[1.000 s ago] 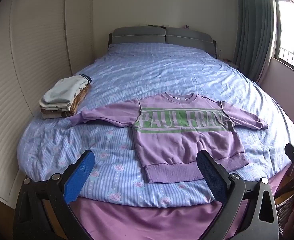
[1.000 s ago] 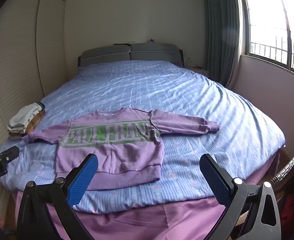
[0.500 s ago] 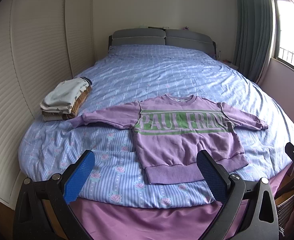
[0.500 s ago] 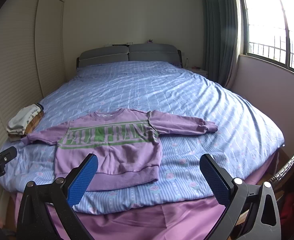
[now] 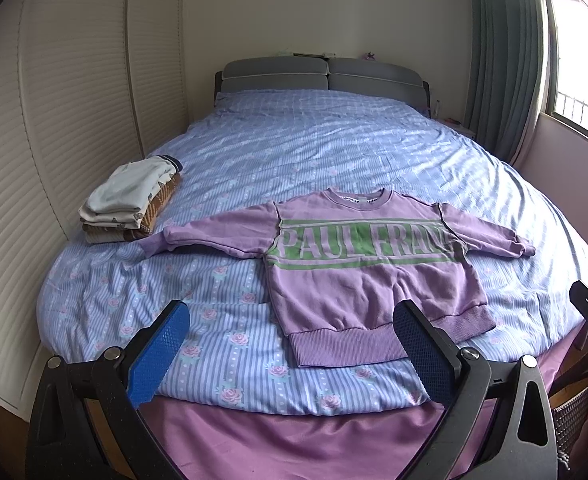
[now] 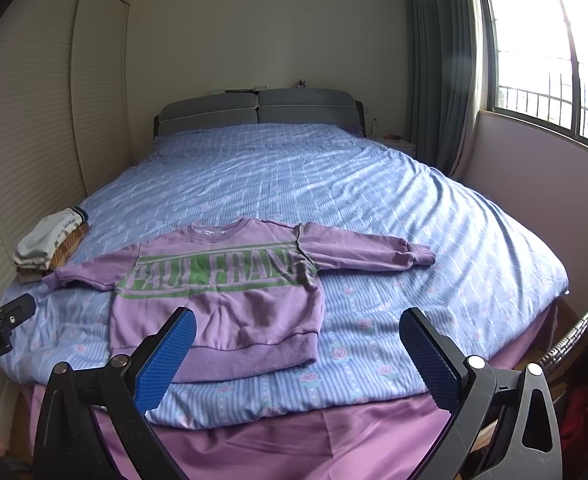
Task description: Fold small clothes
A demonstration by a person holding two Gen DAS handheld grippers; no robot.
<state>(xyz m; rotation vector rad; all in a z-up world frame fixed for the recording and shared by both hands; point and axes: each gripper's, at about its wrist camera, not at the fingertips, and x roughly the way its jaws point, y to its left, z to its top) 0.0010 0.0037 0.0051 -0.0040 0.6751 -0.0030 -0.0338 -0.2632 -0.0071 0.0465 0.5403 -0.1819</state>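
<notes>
**Sweatshirt laid flat, both grippers hanging back before the first fold**

I am holding my left gripper (image 5: 290, 344) and my right gripper (image 6: 298, 350) off the foot of the bed (image 5: 334, 152), and both are looking down its length. On each one the blue fingers (image 5: 158, 354) are standing wide apart and are gripping nothing. Neither is touching any cloth.

The purple sweatshirt (image 5: 366, 272) is lying face up near the foot of the bed, on the blue striped quilt (image 6: 414, 208). Its green lettering is showing, its collar is pointing toward the headboard (image 6: 258, 110), and its ribbed hem is lying nearest to me. Both sleeves are stretching out sideways. The left sleeve (image 5: 214, 236) is reaching toward a pile of folded clothes (image 5: 130, 204) by the wardrobe wall, with its cuff just beside the pile.

I am judging that the spreading step is finished and the folding itself is not yet begun. The next move, as I am reading it, is calling for me to bring each gripper down to a sleeve or shoulder edge, pinch only the top garment without catching the quilt, and carry the sleeve inward across the chest. The cloth is looking soft and thick, so a shallow pinch may be slipping off.
</notes>
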